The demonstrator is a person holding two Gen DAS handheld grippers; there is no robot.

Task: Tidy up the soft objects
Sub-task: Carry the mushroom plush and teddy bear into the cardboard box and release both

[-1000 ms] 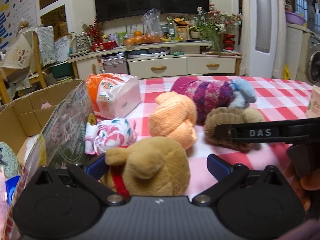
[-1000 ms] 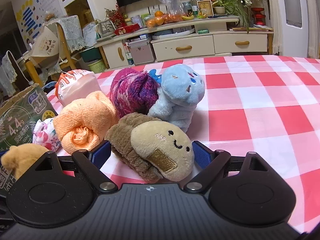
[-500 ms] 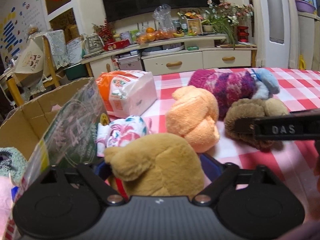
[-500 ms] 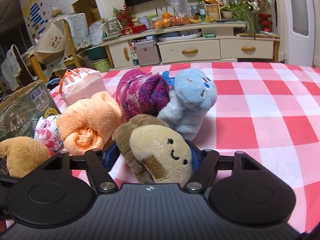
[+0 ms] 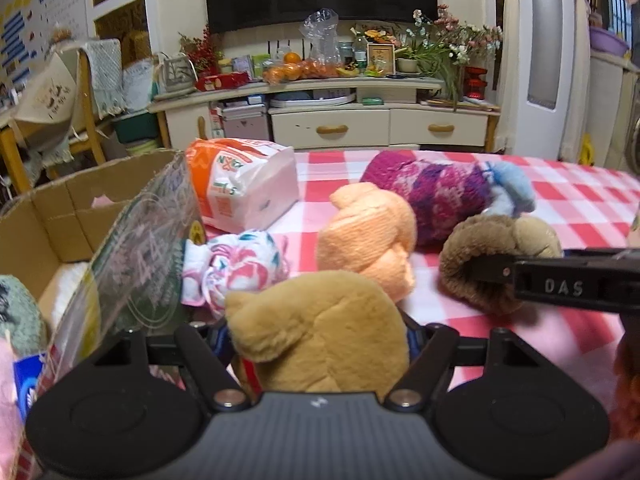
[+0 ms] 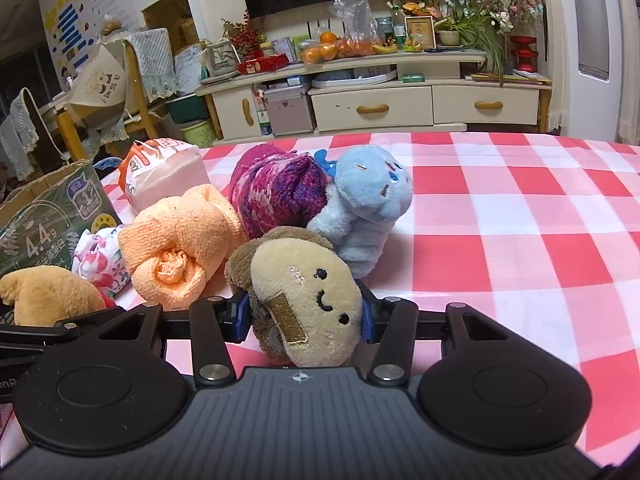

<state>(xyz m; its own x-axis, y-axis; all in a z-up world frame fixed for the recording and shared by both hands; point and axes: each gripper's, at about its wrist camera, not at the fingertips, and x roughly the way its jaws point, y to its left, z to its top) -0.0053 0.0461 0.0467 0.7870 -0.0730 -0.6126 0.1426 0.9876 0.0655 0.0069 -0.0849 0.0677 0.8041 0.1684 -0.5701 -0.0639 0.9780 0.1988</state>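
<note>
Only the left view looks into the box (image 5: 60, 216), with pale and pink soft things inside. The left hand-held gripper (image 5: 318, 338) has just closed on the tan plush (image 5: 320, 328), the right hand-held gripper (image 6: 306, 314) on the smiling plush (image 6: 308, 292), both on the bench (image 6: 500, 220).

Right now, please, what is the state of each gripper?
Left gripper: jaws just closing, clamped on the tan plush toy.
Right gripper: jaws just closing, clamped on the smiling beige plush.
</note>
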